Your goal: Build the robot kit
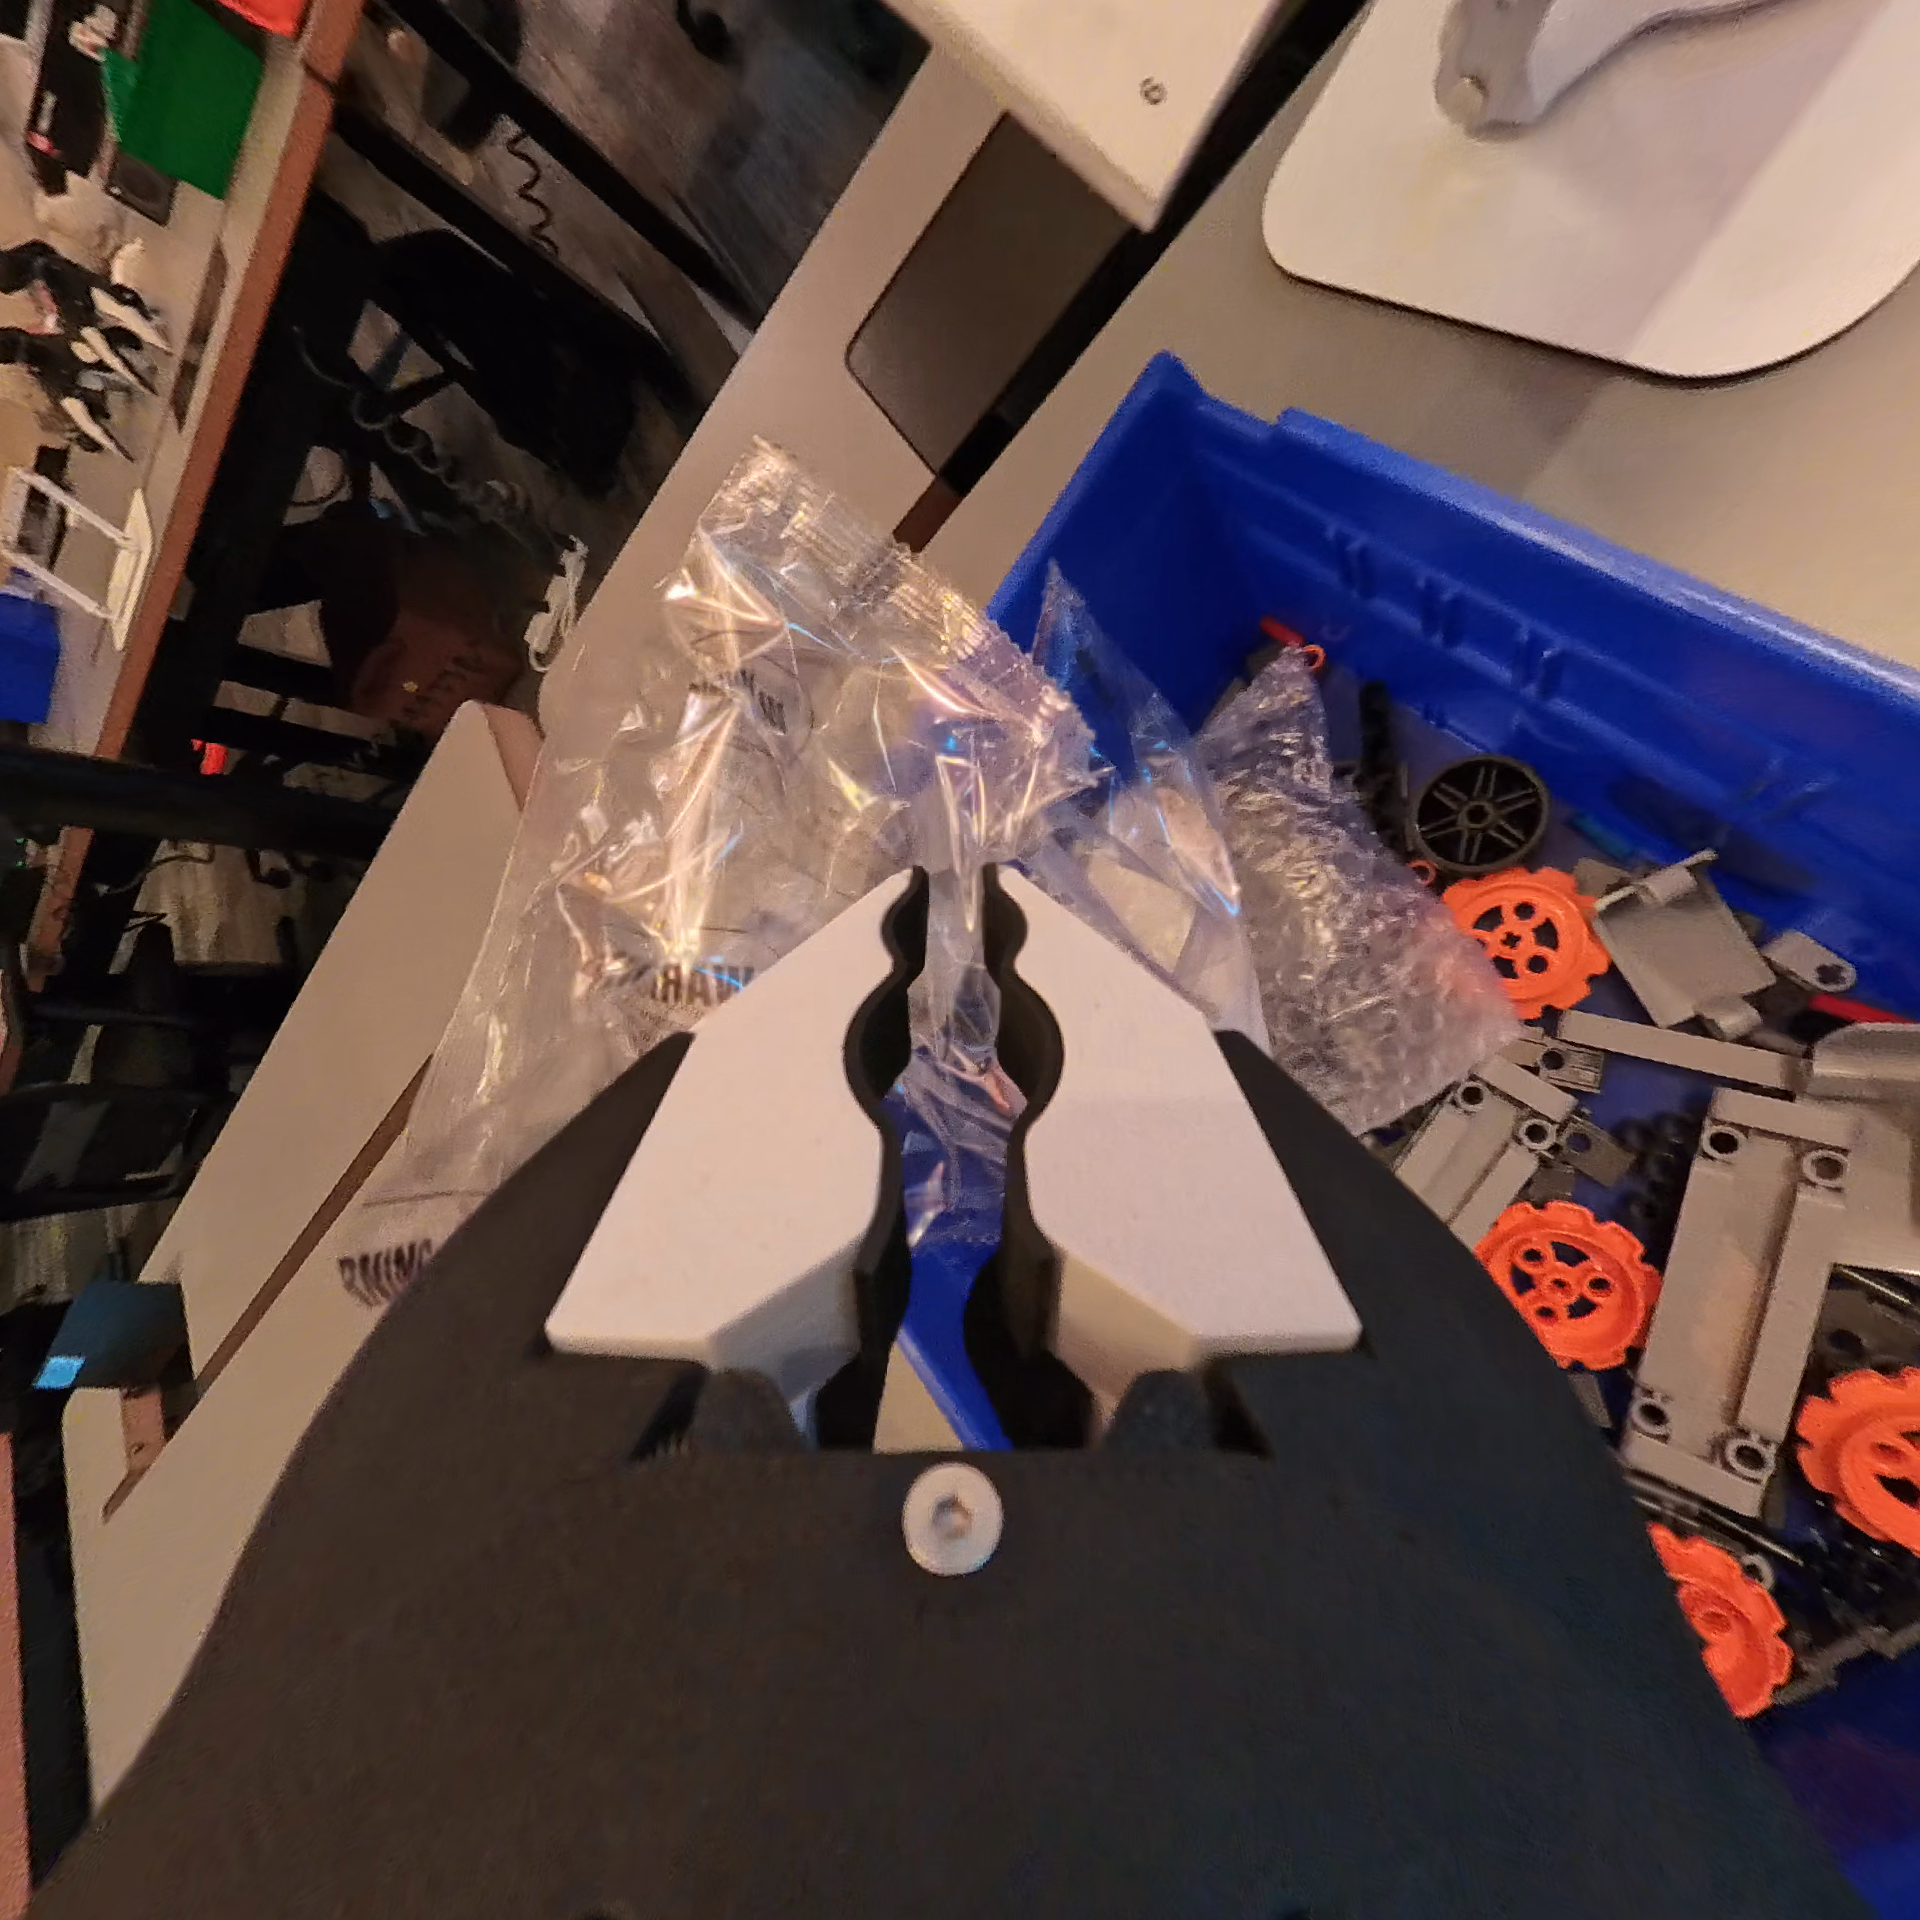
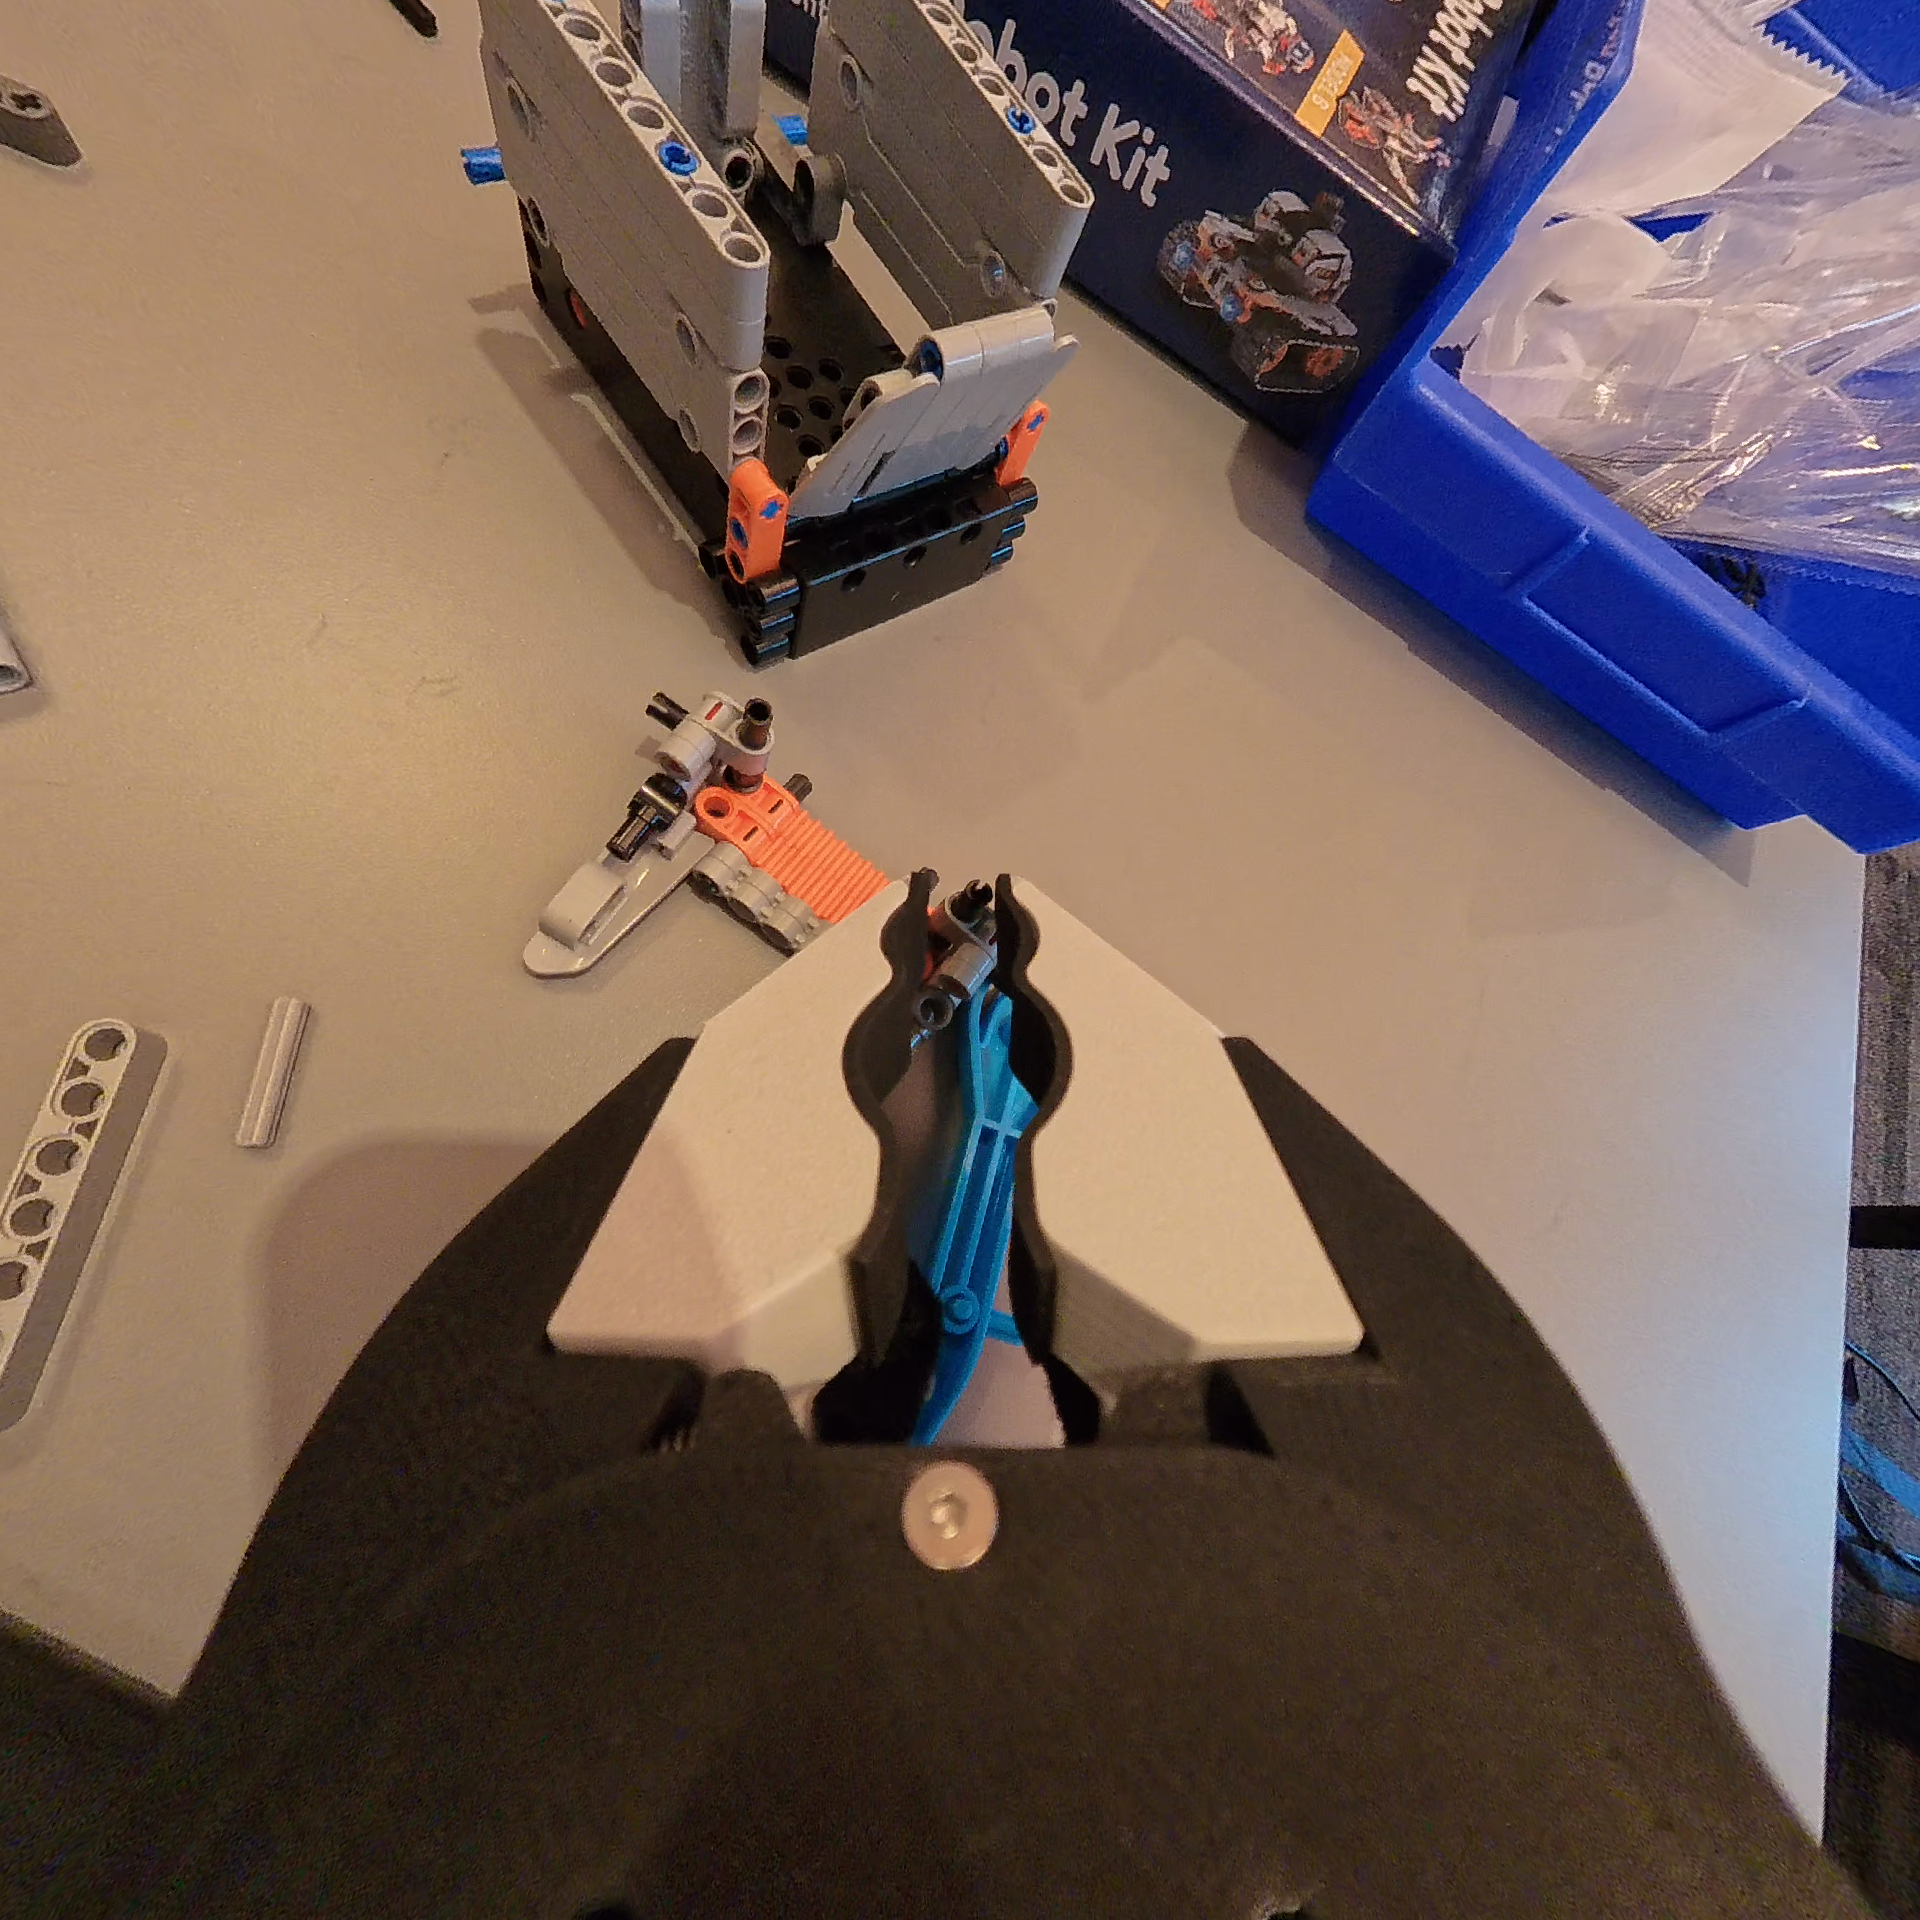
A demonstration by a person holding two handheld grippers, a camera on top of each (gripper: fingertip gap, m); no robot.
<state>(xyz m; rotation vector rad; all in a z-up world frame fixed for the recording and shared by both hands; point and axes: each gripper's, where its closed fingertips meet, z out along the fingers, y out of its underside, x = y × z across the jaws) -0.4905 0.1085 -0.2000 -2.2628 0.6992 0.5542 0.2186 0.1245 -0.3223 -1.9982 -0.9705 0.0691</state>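
My left gripper [image 1: 954, 883] is shut on a crumpled clear plastic bag [image 1: 769, 769] and holds it up above the near corner of a blue bin [image 1: 1455, 582]. The bin holds orange gear wheels [image 1: 1522, 935], grey beams [image 1: 1745, 1247], a black wheel [image 1: 1481, 812] and another clear bag [image 1: 1340, 935]. My right gripper [image 2: 961, 888] is shut on a small grey and black connector piece [image 2: 964, 940] at the end of an orange, grey and black sub-assembly [image 2: 717, 831] lying on the white table [image 2: 1247, 935]. A light blue part [image 2: 971, 1195] sits between the fingers behind the tips.
A larger grey, black and orange building-brick model [image 2: 790, 312] stands on the table ahead. A dark printed kit box [image 2: 1247, 187] and a blue bin [image 2: 1621, 582] full of clear bags lie at the right. Loose grey beams [image 2: 62, 1174] lie at the left. A white stand base [image 1: 1621, 239] is beyond the bin. My right fingertips sit around 70 cm from my left ones.
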